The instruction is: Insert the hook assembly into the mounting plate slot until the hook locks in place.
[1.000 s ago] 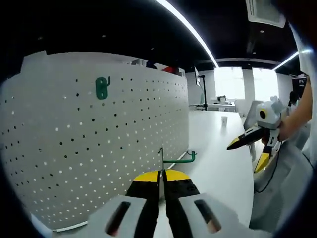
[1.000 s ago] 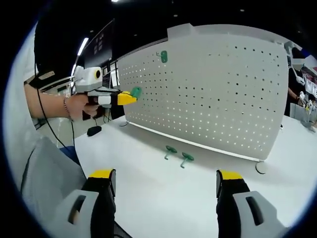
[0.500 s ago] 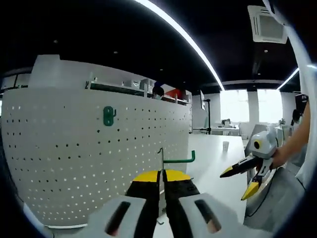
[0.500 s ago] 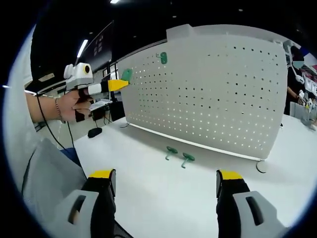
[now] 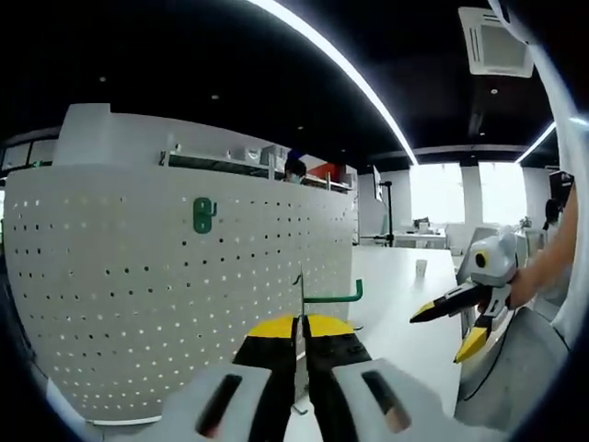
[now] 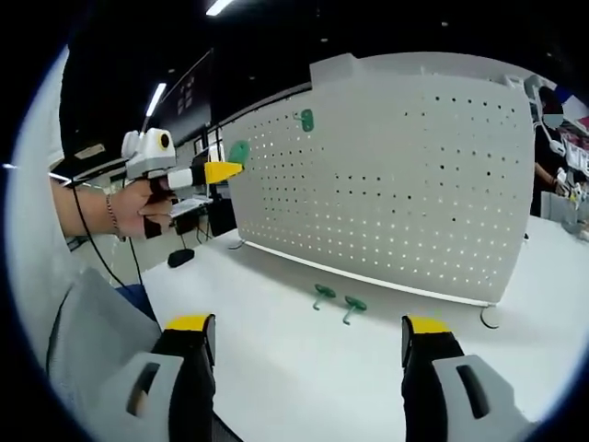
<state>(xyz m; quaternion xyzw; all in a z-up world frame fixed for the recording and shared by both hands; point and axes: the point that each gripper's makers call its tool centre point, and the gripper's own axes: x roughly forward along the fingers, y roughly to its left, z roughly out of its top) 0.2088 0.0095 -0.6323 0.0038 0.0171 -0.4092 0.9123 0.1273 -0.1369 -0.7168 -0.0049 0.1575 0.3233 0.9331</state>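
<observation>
white desk (image 6: 304, 359) carried an upright pegboard (image 6: 414, 175) with one hook mounted at 11 o'clock (image 6: 306, 120) and two spare hooks (image 6: 339, 300) at its foot; left tongs (image 5: 301, 330), shut on a green hook (image 5: 322, 296), faced the holes for insertion, while right tongs (image 6: 308, 345) waited wide open, empty.

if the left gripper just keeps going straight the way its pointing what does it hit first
Probably the white pegboard. The left gripper is shut on a green hook, and that hook would likely touch the perforated face first, well below the mounted green hook. Depth is hard to judge.
</observation>
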